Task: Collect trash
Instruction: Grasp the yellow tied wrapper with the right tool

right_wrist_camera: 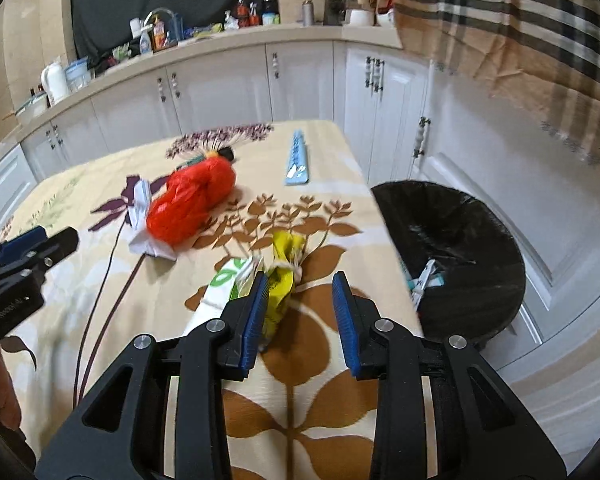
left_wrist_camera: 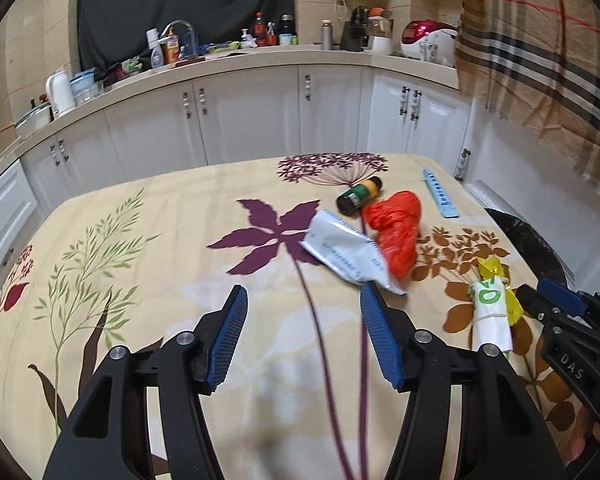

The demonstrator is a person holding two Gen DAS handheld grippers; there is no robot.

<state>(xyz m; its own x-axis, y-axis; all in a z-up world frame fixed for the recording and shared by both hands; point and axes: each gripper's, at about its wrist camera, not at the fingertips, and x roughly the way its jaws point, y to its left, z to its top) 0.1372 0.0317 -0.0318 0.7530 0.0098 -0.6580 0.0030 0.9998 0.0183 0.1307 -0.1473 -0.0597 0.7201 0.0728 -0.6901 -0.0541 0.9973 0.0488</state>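
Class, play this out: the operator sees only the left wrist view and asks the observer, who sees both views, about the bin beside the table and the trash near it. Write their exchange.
Operator: I see only a dark sliver at the table's right edge. Is that the bin?
Observer: Yes, a round bin with a black liner stands against the table edge.
Operator: Anything in it?
Observer: One pale blue and white wrapper lies inside, near the table side.
Operator: Where is the right gripper aimed?
Observer: At the yellow wrapper, whose end lies between its open fingers; I cannot tell if the left pad touches it.
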